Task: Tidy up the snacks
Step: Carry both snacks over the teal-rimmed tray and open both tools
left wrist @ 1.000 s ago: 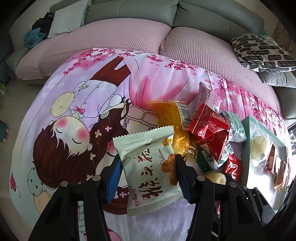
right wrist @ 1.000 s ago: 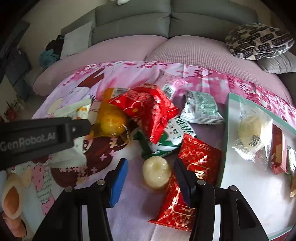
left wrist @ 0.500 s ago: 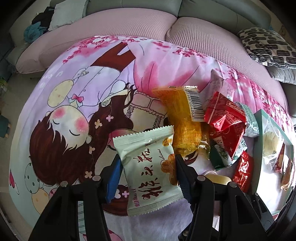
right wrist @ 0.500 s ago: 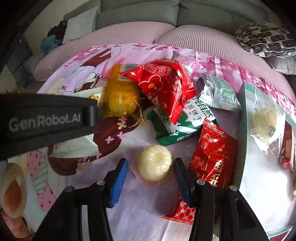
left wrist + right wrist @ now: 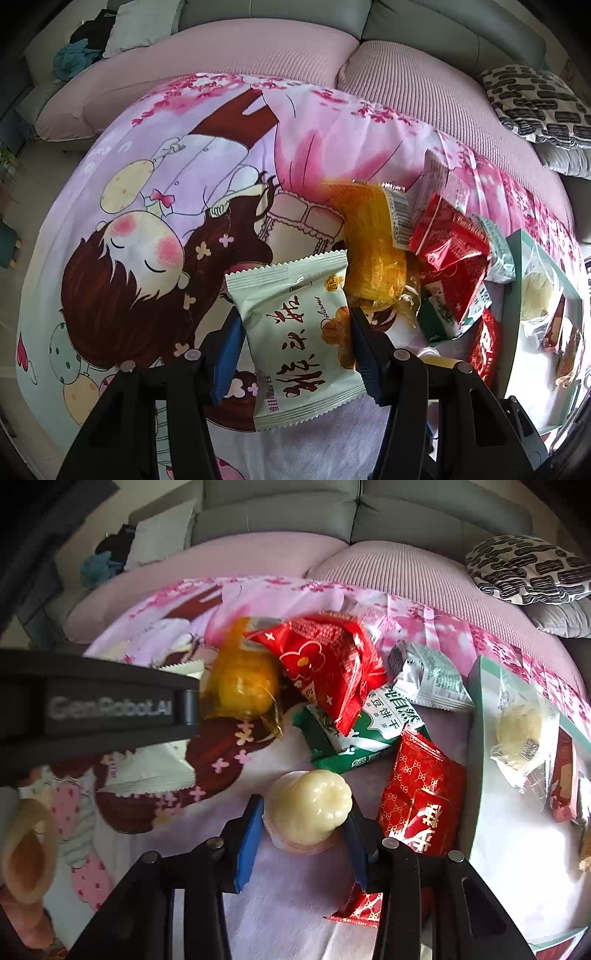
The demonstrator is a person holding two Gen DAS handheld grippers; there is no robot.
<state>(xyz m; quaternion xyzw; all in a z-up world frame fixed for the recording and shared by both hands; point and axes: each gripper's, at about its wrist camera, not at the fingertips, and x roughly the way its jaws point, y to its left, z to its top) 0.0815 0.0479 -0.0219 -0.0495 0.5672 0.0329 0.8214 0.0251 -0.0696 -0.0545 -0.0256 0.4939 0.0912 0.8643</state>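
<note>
Pink and lilac cartoon-print cloth covers the table in front of a grey sofa, and snacks lie scattered toward its right side. Against the right edge sits a shallow pale green tray that already holds a few items: a clear-wrapped cream pastry and some small red-wrapped bars beside it. So the sorting looks begun but far from done, judging by the pile on the cloth just left of the tray: a yellow cellophane packet, a crumpled red packet with a flower, a green and white biscuit packet, a silver-grey packet and a flat red and gold packet lying right beside the tray's near left rim.

The left gripper pinches a pale green snack packet with red Chinese lettering; the packet sits squarely between its two fingers, gripped at both side edges, and it seems to be lifted off the cloth near the middle of the table.

The right gripper has its fingers on either side of a pale, fluted, round jelly-like snack in clear wrap, which sits on the cloth near the front edge, just left of the red and gold packet. The blue pads look to be touching its sides, though I cannot tell how firmly they press. Both snacks appear bound for the tray.
</note>
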